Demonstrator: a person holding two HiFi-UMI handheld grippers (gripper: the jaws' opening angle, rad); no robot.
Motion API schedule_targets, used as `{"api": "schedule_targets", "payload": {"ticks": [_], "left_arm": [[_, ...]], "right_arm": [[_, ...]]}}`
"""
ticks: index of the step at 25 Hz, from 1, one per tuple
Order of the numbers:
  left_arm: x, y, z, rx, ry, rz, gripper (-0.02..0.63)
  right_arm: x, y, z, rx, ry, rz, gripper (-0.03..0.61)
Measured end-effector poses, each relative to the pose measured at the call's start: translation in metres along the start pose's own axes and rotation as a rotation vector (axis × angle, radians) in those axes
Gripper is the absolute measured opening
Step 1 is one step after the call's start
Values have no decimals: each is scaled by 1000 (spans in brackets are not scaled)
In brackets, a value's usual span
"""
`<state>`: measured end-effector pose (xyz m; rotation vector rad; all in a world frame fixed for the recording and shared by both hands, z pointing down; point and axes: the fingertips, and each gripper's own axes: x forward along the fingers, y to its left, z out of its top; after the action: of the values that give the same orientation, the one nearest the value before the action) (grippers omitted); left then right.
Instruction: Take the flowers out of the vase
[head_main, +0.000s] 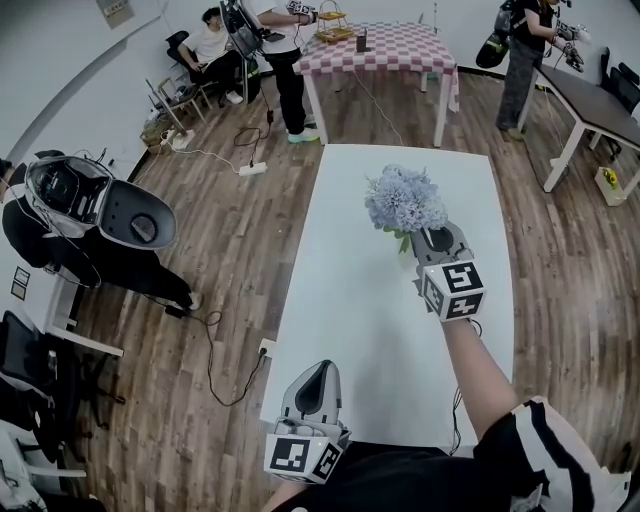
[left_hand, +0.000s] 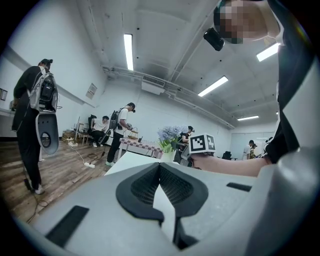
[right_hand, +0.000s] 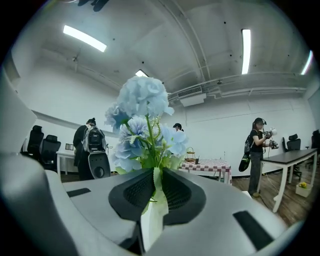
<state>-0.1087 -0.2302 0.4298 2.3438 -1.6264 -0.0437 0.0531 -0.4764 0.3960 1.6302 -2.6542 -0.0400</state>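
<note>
Grips the blue flowers' (head_main: 405, 198) stems with the right tongs (head_main: 413, 238) over the white bench (head_main: 350, 300). Holds the left tongs (head_main: 323, 368) closed, empty.

Bright, even indoor light from ceiling strips (right_hand: 84, 38), which blow out to white. Mild glare on the white table (head_main: 350, 300); shadows faint. Strong fisheye bending at the edges, with black corners in both gripper views. The flowers (right_hand: 142, 115) are sharp, the near foreground soft.
</note>
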Motion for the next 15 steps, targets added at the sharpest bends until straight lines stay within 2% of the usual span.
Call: {"api": "schedule_targets", "payload": {"ticks": [5, 15], "left_arm": [[-3, 3, 2, -2, 5, 2, 5], [-8, 7, 0, 1, 2, 0, 5]], "right_arm": [[0, -1, 4, -11, 0, -17, 29], [-2, 3, 5, -36, -13, -25, 26]]}}
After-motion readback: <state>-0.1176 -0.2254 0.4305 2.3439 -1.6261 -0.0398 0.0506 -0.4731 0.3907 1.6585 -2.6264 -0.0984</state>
